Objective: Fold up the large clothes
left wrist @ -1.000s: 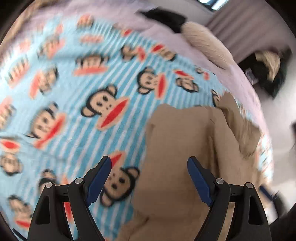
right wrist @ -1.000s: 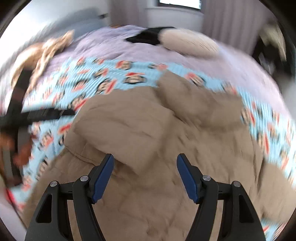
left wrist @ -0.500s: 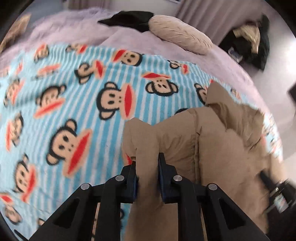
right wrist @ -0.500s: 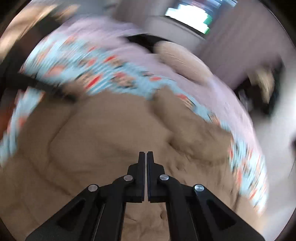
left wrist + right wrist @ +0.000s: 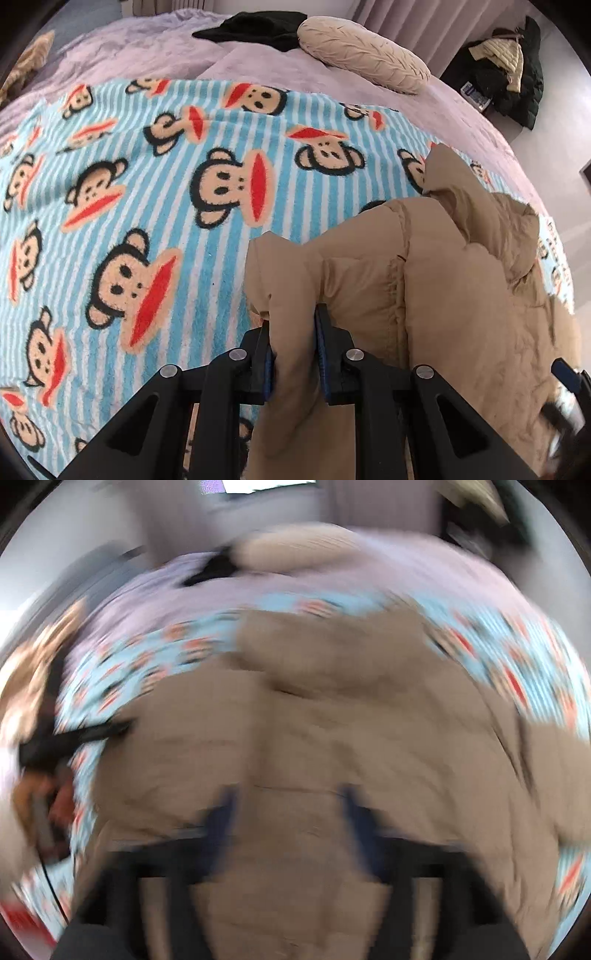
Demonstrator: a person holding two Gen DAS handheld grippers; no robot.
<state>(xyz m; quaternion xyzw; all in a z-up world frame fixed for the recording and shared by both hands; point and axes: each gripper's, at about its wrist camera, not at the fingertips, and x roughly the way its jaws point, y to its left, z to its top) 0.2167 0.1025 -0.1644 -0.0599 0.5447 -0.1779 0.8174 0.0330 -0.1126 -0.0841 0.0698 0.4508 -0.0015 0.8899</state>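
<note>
Tan coat (image 5: 461, 295) fold pinched in left claw (image 5: 291, 325); right claw (image 5: 288, 805), just opened, above it.

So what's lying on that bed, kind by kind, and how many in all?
Tan coat: 1
Monkey blanket: 1
Beige pillow: 1
Black garment: 1
Total: 4

Right wrist view is motion-smeared throughout: right gripper (image 5: 288, 812) fingers are soft dark streaks, tan jacket (image 5: 332, 738) seams unreadable, dark object at left edge unidentifiable. Left wrist view: jacket runs off bottom and right edges; blurred blue-black object (image 5: 565, 373) at lower right is cut off, can't identify.
</note>
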